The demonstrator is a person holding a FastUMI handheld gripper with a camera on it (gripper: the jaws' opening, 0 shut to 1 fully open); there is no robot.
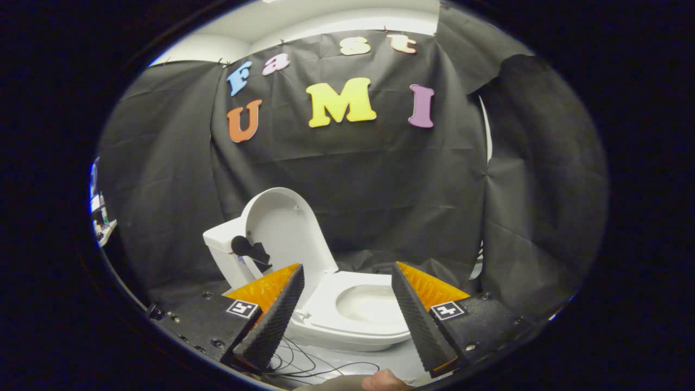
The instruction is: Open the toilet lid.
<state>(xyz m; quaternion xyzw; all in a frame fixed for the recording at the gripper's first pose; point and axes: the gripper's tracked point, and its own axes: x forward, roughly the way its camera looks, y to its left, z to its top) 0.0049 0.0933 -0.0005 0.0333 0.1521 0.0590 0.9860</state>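
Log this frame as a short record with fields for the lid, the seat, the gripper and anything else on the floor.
lid: raised, upright against the tank
seat: down, bowl open to view
gripper: open, fingers apart and holding nothing, toilet beyond and between them
cables: loose on the floor in front of the toilet
hand: part of one below the fingers
task state: lid already open

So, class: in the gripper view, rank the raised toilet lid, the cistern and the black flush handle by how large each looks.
1. Raised toilet lid
2. Cistern, partly hidden behind the lid
3. Black flush handle
The open fingers hold nothing.
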